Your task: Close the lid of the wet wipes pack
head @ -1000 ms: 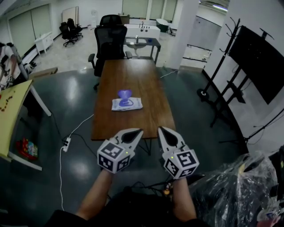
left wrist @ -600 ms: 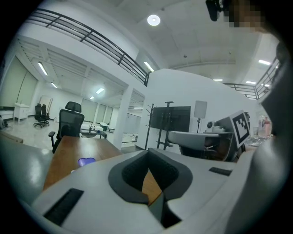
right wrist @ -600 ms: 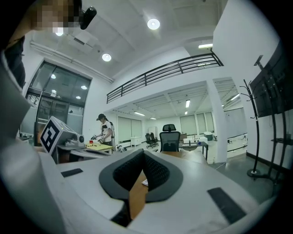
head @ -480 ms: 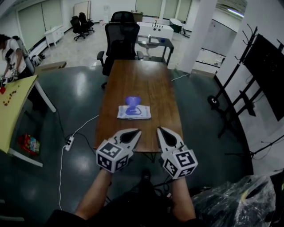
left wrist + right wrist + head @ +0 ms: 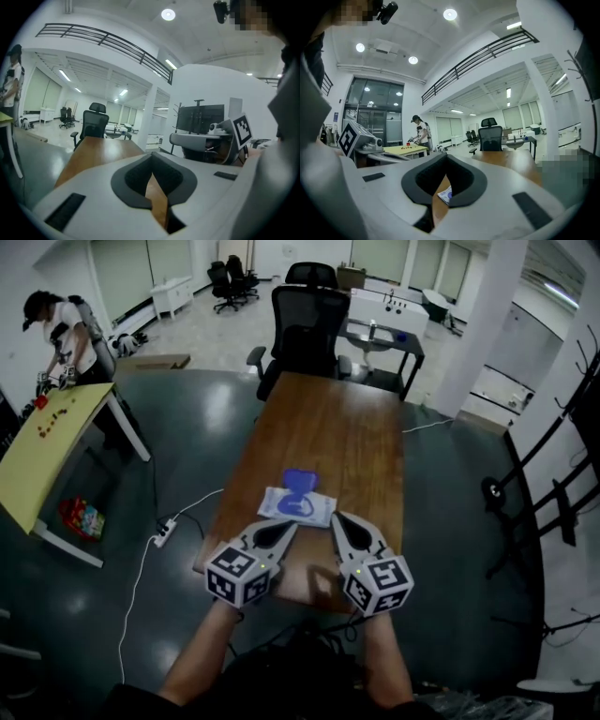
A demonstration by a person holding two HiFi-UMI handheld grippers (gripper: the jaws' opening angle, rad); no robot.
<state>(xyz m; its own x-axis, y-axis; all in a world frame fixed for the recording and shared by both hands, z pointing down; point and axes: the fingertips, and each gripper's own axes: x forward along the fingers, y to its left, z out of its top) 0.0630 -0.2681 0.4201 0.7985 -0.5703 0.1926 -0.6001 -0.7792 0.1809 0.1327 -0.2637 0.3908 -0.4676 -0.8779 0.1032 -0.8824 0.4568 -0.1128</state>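
Note:
The wet wipes pack (image 5: 296,507) lies flat on the near half of the long wooden table (image 5: 356,442), and its blue lid (image 5: 300,481) stands open on its far side. Both grippers hover level over the table's near edge, just short of the pack. My left gripper (image 5: 289,526) is shut and holds nothing; in its own view the tips (image 5: 152,161) meet over bare wood. My right gripper (image 5: 337,517) is shut and empty too. Below its closed tips (image 5: 446,157), a corner of the pack (image 5: 445,194) shows.
A black office chair (image 5: 309,324) stands at the table's far end, with a white desk (image 5: 389,310) behind it. At the left a person (image 5: 66,329) works at a yellow table (image 5: 47,442). A power strip (image 5: 164,532) with its cable lies on the floor.
Both grippers have moved forward from over the floor to over the table's near edge, close to the pack. Their jaws stayed shut. The pack has not moved.

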